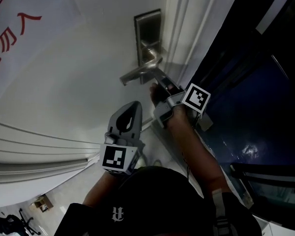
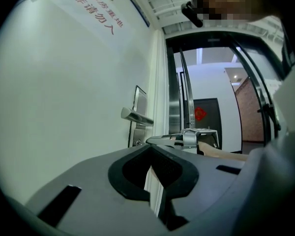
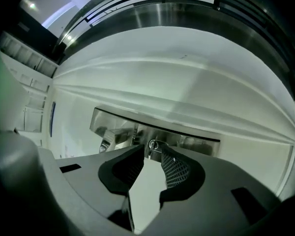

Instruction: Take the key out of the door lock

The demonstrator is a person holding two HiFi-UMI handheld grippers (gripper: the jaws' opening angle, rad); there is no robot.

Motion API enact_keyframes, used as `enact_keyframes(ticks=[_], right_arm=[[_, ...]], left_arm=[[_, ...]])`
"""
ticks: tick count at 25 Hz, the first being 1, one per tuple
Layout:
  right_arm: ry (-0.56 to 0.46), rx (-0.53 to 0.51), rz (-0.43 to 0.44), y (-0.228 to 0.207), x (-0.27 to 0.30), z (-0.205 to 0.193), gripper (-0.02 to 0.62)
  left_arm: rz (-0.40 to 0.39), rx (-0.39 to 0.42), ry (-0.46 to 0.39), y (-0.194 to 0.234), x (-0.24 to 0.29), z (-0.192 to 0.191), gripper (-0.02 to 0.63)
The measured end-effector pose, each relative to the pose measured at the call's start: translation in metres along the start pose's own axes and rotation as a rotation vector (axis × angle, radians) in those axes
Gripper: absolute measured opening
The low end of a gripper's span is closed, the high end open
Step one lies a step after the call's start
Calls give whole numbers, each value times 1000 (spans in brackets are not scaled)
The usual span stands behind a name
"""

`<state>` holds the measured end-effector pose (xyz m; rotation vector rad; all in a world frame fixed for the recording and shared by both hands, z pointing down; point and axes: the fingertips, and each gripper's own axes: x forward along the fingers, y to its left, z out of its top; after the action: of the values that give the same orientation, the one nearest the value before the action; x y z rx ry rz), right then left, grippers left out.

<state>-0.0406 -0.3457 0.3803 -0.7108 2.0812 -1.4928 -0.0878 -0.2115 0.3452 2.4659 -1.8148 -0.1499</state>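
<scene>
A steel lock plate (image 1: 148,28) with a lever handle (image 1: 137,73) is fixed to the white door (image 1: 78,82). In the right gripper view a small key (image 3: 151,145) sticks out of the cylinder in the lock plate (image 3: 201,142). My right gripper (image 3: 152,155) is open, its tips on either side of the key and close to it. From the head view the right gripper (image 1: 158,86) sits just under the handle and hides the key. My left gripper (image 1: 134,106) hangs lower and left, shut on nothing, pointing at the door. Its view shows the handle (image 2: 136,117).
The white door frame (image 1: 187,38) runs beside the lock. Dark glass panels (image 1: 255,97) stand to the right. Red characters (image 1: 10,33) are printed on the door at the upper left. A red ornament on a far dark door (image 2: 200,114) shows through the opening.
</scene>
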Motion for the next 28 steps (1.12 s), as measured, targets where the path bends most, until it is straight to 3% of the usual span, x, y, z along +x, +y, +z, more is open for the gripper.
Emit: enact_keyframes(ticks=[7, 13, 28], right_arm=[[25, 87, 14, -4, 15, -5, 87], [28, 101, 7, 1, 18, -3, 31], [3, 168, -16, 1, 15, -5, 20]], left_arm=[[4, -4, 11, 2, -1, -4, 5], [5, 2, 11, 3, -4, -4, 5], [-8, 14, -1, -6, -5, 3, 5]])
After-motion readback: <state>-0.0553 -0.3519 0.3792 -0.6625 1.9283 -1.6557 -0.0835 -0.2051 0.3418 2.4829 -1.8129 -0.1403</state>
